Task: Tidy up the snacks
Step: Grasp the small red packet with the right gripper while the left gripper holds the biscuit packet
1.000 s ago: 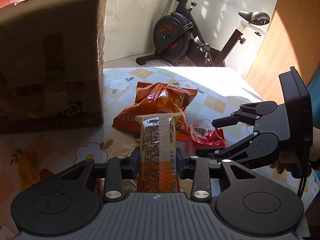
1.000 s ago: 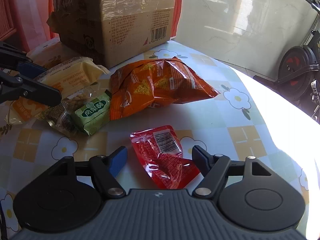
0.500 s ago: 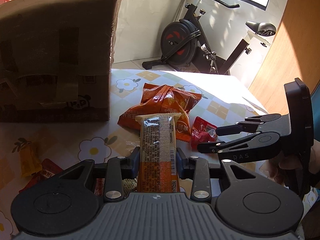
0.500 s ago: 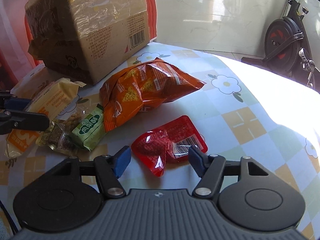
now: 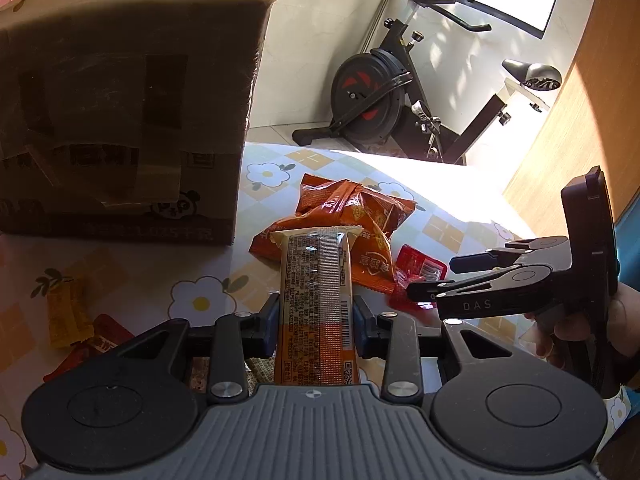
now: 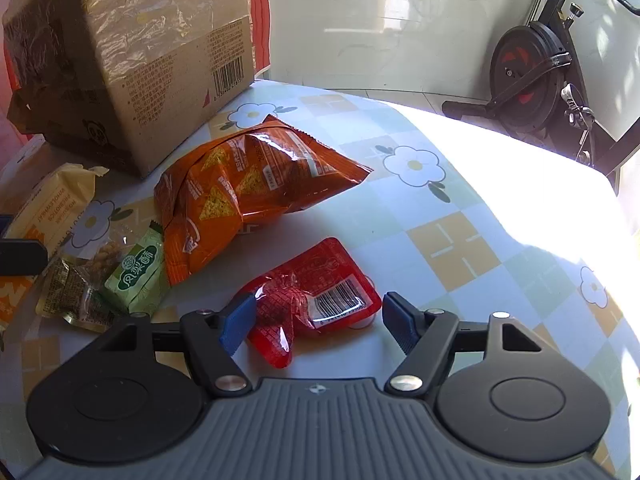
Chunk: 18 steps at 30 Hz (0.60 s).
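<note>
Clamped between the left gripper (image 5: 316,320) fingers, a long cream-and-orange snack bar (image 5: 316,280) juts forward above the flower-patterned table (image 5: 208,264), printed back side up. Beyond it in the left wrist view lie an orange chip bag (image 5: 352,216) and a red snack packet (image 5: 420,268), with a taped cardboard box (image 5: 120,112) toward the table's far left corner and small yellow and red packets (image 5: 68,320) near its left edge. At right, the right gripper (image 5: 436,280) reaches over the red packet. From the right wrist view, the right gripper (image 6: 316,320) stands spread wide, its blue pads (image 6: 238,322) flanking the red snack packet (image 6: 316,300), which lies flat on the table (image 6: 460,248); whether the left pad touches the wrapper is unclear. The orange chip bag (image 6: 248,196) sits just behind, a green packet (image 6: 138,276) and other small wrappers (image 6: 68,296) to its left.
</note>
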Available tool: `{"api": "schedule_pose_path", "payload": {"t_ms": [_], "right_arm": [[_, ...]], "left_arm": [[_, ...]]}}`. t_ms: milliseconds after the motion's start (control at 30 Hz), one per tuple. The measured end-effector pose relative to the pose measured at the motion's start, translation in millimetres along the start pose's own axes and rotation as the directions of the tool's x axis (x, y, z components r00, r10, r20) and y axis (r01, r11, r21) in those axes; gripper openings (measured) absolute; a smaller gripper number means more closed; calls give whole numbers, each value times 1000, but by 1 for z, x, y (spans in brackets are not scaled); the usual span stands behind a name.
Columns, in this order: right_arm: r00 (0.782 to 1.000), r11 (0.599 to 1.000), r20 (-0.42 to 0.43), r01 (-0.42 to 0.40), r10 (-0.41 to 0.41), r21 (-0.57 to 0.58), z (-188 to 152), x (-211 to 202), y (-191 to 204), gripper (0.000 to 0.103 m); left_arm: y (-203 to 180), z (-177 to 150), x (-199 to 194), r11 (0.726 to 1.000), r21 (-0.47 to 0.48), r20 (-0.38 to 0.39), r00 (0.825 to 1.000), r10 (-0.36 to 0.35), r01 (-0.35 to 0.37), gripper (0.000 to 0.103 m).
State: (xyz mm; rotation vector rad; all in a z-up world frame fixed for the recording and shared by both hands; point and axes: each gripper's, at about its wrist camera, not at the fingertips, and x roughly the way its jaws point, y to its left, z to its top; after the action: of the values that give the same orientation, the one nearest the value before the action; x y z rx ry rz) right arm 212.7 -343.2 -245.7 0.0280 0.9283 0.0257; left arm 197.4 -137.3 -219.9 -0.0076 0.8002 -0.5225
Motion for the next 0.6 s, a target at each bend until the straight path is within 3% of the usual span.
{"api": "schedule_pose_path", "payload": {"t_ms": [133,267,600], "right_arm": [[1000,999,-26,15,-14,31,-7,-4,-5,73],[997,995,-7,-73,74,68,-6,-11,-1,73],[998,990,-8,-60,61,124,7,10,6,75]], "left_arm": [[-1,-1,1,1000,-8,3,1000,-6,6,38],[0,-2,2,1000,-15,0,1000,-17,17,38],[3,-2,1,1000,-29,6,1000,-2,2,38]]}}
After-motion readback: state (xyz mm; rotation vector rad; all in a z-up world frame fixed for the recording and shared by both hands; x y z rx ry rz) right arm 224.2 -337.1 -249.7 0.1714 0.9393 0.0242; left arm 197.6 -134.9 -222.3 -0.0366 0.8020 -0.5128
